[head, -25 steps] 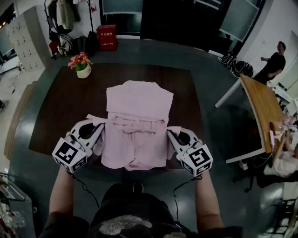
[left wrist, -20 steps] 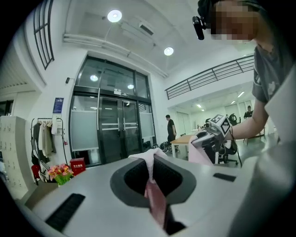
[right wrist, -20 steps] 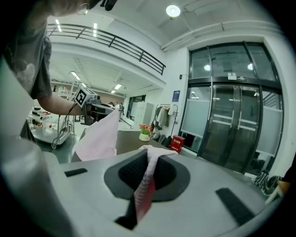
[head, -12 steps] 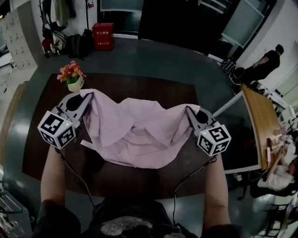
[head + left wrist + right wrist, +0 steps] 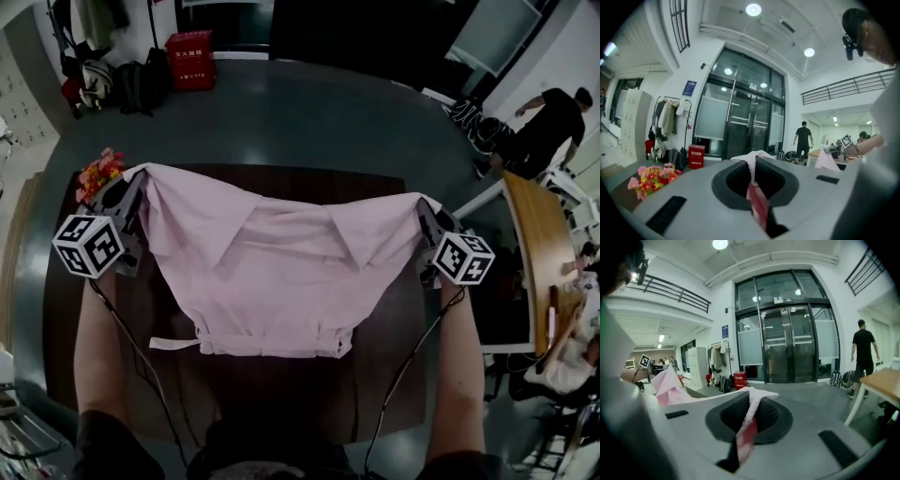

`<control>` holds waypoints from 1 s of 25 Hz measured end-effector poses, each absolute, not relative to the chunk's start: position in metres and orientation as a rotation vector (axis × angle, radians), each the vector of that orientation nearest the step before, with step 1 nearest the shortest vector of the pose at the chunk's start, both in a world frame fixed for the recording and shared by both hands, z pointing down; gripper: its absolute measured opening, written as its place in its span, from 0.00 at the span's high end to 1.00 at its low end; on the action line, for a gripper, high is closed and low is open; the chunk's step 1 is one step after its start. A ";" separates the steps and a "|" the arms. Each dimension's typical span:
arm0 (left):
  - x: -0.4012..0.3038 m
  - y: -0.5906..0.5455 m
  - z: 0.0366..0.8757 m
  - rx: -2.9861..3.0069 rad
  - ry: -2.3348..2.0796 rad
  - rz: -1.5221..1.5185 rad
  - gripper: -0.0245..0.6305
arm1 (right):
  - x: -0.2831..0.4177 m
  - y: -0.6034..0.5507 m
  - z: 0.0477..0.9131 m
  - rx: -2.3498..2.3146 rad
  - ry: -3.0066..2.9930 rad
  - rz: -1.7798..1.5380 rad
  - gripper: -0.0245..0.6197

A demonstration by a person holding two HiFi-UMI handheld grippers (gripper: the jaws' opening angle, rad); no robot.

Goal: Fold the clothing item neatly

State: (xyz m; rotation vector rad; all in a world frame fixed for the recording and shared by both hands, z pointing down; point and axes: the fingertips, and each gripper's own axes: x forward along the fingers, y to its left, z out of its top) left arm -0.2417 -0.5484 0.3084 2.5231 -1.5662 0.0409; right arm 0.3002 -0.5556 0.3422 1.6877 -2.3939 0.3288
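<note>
A pale pink shirt (image 5: 281, 272) hangs spread in the air above the dark table (image 5: 56, 309), stretched between both grippers, its hem and a loose strap dangling low. My left gripper (image 5: 139, 183) is shut on the shirt's upper left corner; in the left gripper view pink cloth (image 5: 752, 164) is pinched between the jaws. On the other side my right gripper (image 5: 420, 208) is shut on the upper right corner, and the right gripper view shows the cloth (image 5: 752, 411) clamped in the same way.
A pot of flowers (image 5: 97, 175) stands at the table's far left corner, just beside the left gripper. A lighter wooden table (image 5: 530, 244) is to the right, with a person (image 5: 548, 127) walking beyond it. A red box (image 5: 190, 59) and bags sit by the far wall.
Both grippers have lifted the shirt off the table, moved up and apart, and the shirt has unfolded to hang spread between them.
</note>
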 end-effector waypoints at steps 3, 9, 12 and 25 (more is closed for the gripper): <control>-0.250 -0.586 0.355 2.370 -1.618 0.059 0.94 | 0.319 -0.597 0.382 1.756 -2.334 0.390 0.95; -0.259 -0.635 0.461 2.144 -1.679 0.315 0.94 | 0.326 -0.652 0.479 1.792 -2.140 0.453 0.95; -0.268 -0.646 0.496 2.054 -1.682 0.362 0.94 | 0.330 -0.663 0.506 1.791 -2.067 0.454 0.95; -0.246 -0.628 0.518 2.186 -1.689 0.728 0.66 | 0.342 -0.641 0.519 1.754 -1.927 0.404 0.62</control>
